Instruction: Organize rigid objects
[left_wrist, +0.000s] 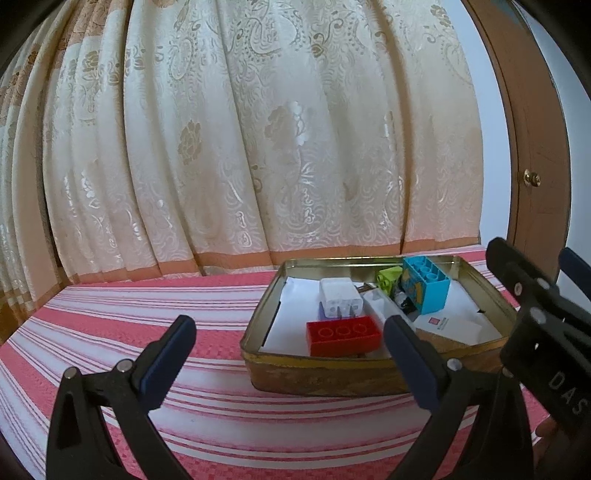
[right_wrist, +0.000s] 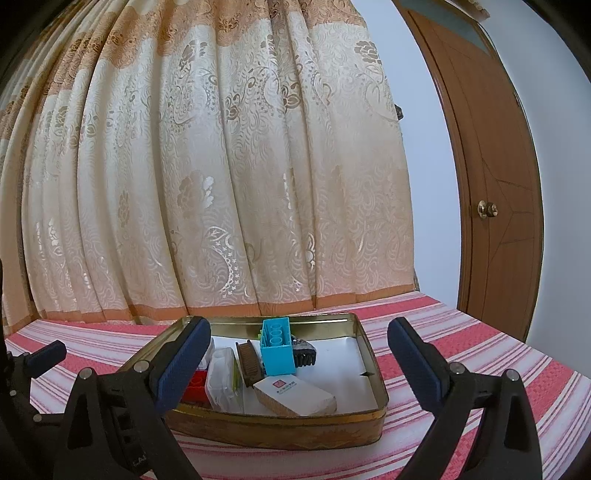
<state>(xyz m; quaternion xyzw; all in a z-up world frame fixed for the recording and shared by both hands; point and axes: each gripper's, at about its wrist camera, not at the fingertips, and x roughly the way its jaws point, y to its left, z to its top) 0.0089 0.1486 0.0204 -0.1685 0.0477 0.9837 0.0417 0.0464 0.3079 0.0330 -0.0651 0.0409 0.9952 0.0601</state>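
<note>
A gold metal tin (left_wrist: 321, 380) (right_wrist: 280, 430) sits on the red-and-white striped cloth. In it lie a red brick (left_wrist: 343, 334), a white charger plug (left_wrist: 338, 295), a blue brick (left_wrist: 426, 282) (right_wrist: 277, 347), a green brick (left_wrist: 388, 276), a white card box (right_wrist: 295, 397), a clear plastic case (right_wrist: 221, 376), a wooden comb (right_wrist: 248, 358) and a black comb (right_wrist: 304, 350). My left gripper (left_wrist: 290, 360) is open and empty, hovering before the tin's left front. My right gripper (right_wrist: 299, 362) is open and empty, just in front of the tin; it also shows in the left wrist view (left_wrist: 535, 295).
A cream patterned curtain (left_wrist: 240, 147) hangs right behind the table. A brown door (right_wrist: 495, 184) with a brass knob stands at the right. The striped cloth (left_wrist: 129, 306) stretches left of the tin.
</note>
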